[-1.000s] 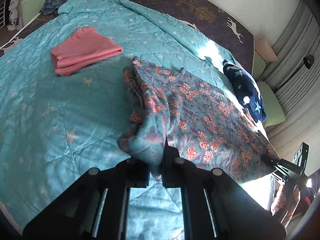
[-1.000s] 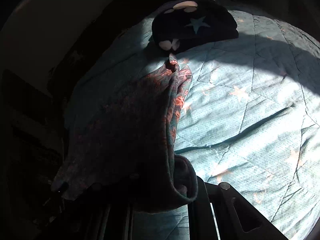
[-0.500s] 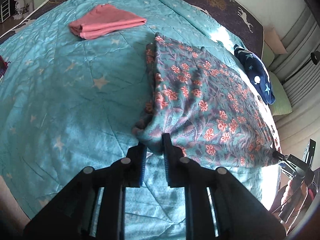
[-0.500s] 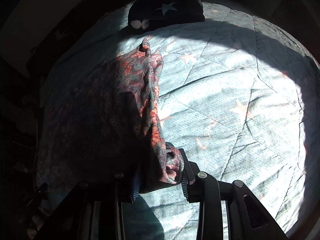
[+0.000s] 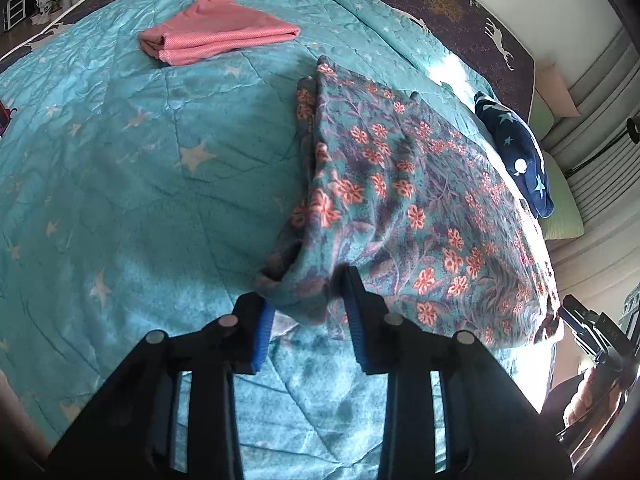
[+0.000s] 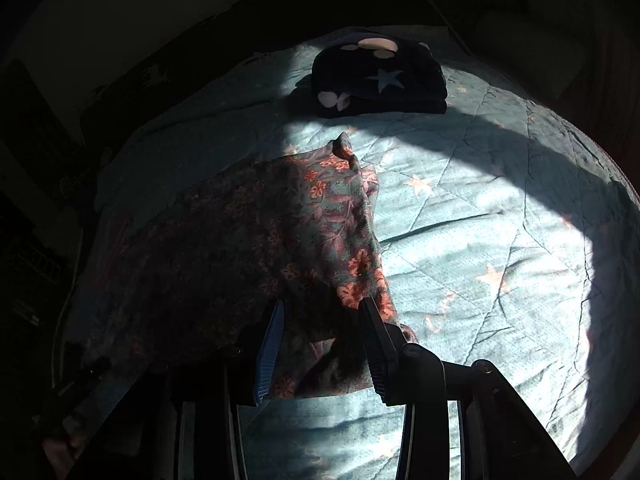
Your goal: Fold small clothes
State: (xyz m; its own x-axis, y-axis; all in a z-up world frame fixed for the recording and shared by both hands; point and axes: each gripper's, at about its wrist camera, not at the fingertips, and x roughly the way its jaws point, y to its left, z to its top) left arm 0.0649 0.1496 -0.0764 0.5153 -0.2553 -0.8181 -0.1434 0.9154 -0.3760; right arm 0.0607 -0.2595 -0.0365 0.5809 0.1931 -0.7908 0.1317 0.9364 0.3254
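A teal garment with orange flowers (image 5: 404, 208) lies folded flat on the teal star quilt (image 5: 140, 184). My left gripper (image 5: 308, 300) is open, its jaws standing either side of the garment's near left corner. In the right wrist view the same garment (image 6: 280, 248) lies partly in shadow. My right gripper (image 6: 322, 332) is open around its near right corner. The right gripper also shows at the far right of the left wrist view (image 5: 580, 320).
A folded pink garment (image 5: 216, 40) lies at the back left of the bed. A folded navy star-print garment (image 5: 516, 156) lies at the right, also in the right wrist view (image 6: 376, 76). A dark deer-print sheet (image 5: 440, 4) edges the bed.
Both grippers lowered the flowered garment onto the quilt and opened, letting go of its near corners. The garment now lies flat.
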